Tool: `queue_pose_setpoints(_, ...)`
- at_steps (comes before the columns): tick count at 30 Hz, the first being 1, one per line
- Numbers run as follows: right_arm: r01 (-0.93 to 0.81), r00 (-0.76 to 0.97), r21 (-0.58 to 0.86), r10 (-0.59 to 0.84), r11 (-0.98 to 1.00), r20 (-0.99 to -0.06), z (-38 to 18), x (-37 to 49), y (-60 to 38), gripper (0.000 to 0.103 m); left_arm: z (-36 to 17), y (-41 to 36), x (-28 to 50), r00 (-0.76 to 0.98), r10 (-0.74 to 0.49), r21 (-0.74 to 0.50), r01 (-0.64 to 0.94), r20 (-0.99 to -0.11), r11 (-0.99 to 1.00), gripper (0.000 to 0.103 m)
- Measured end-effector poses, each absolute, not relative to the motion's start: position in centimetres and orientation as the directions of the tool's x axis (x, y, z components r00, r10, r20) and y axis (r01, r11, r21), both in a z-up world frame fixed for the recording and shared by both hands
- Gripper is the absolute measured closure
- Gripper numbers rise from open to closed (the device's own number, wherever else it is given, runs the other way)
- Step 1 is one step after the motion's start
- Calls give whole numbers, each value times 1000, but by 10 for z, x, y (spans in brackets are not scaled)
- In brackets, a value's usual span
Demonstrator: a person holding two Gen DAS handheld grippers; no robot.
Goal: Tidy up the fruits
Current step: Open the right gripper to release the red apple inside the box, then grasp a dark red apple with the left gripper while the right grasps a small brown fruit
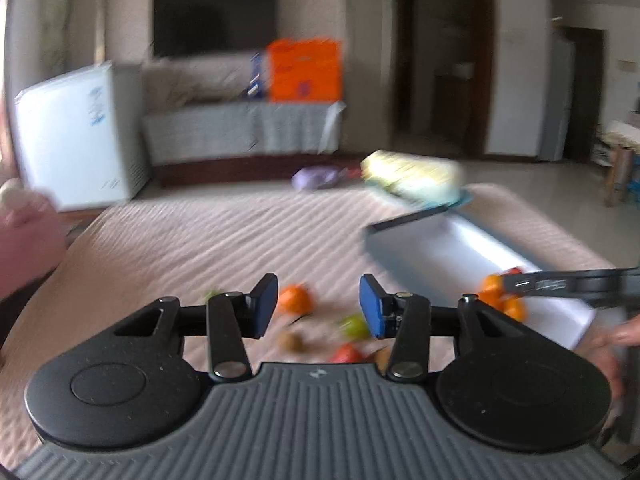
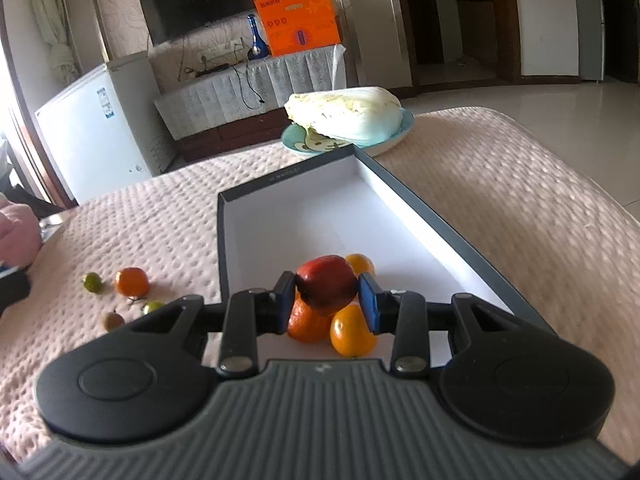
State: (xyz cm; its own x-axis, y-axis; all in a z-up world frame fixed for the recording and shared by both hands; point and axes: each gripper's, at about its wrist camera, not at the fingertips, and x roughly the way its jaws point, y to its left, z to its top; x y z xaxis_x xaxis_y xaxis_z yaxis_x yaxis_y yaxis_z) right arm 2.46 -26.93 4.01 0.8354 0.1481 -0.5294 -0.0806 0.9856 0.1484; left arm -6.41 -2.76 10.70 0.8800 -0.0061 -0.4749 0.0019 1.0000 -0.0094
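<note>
Over the box (image 2: 400, 208), right tool (image 2: 326, 300) grips red fruit (image 2: 326, 286).

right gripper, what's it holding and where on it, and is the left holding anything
The right gripper holds a red fruit by its two sides, above the oranges in the box. The left gripper is open, holding nothing.

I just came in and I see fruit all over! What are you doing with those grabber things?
Fruit is being sorted into a box. The right gripper holds a red fruit above three oranges already in the box. The left gripper is open and holds nothing, above the fruit on the pink cloth: an orange, small green ones and a brown one.
</note>
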Motion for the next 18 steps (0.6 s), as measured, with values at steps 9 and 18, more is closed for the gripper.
queue_pose_setpoints(9, -35, 859, 146, 104, 989, -501, 43, 19, -278, 50, 96, 19, -60, 865, 42, -9, -53, -500, 999, 52)
queue_pose_setpoints(18, -197, 890, 154, 242, 968, -385, 58, -2, -257, 51, 97, 24, -56, 867, 5, -41, -29, -499, 999, 52)
